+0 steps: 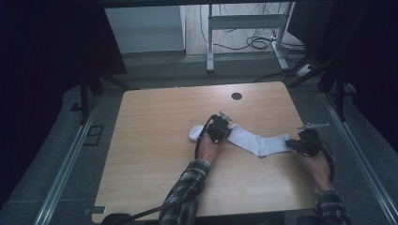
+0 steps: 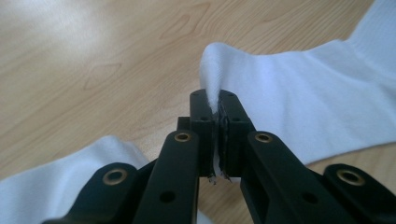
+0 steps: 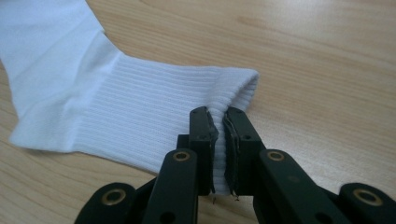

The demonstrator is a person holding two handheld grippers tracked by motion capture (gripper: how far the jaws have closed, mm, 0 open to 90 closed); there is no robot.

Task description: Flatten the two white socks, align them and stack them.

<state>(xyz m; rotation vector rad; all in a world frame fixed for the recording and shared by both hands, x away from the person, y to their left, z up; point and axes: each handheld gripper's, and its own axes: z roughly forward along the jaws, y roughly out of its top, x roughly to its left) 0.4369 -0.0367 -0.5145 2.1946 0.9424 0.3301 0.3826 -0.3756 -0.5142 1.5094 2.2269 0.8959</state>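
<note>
A white sock (image 1: 256, 141) lies stretched across the wooden table (image 1: 155, 140), toe at the left, ribbed cuff at the right. My left gripper (image 1: 220, 132) sits over the foot part, shut on a pinched-up fold of the sock (image 2: 280, 102); the fabric rises in a ridge between the pads of the left gripper (image 2: 217, 109). My right gripper (image 1: 293, 144) is at the cuff end, shut on the ribbed cuff edge (image 3: 140, 112), and the cloth is clamped between the jaws of the right gripper (image 3: 219, 122).
A round cable hole (image 1: 236, 96) sits near the table's far edge. Beyond the table stands a metal desk frame (image 1: 244, 28) with cables on the floor. Grey floor rails run along both sides. Bare wood lies to the left.
</note>
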